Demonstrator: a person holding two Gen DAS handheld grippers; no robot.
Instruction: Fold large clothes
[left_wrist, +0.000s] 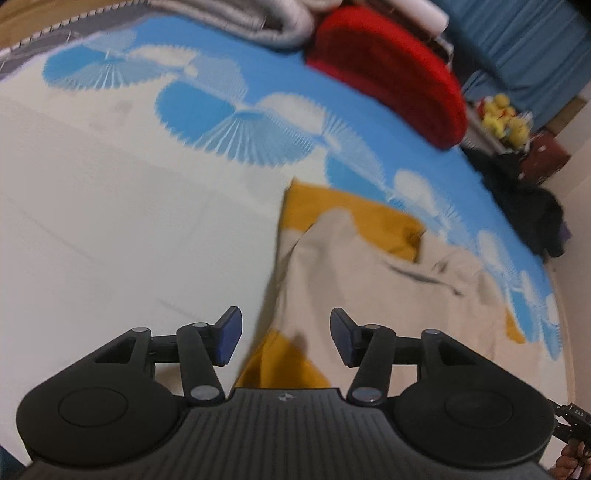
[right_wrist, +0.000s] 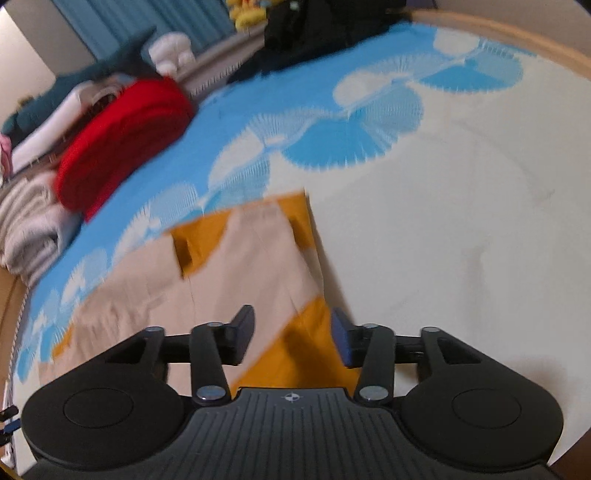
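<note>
Two claws hang over a bed whose sheet is cream with blue fan shapes along one side. Beige and mustard clothing lies flat on it, filling the lower middle of both views. Red folded fabric sits at the upper right of the left view, beside a grey striped bundle. Left claw is about half open, empty, above the clothing's edge. Right claw is likewise half open, gripping nothing, over a mustard patch.
</note>
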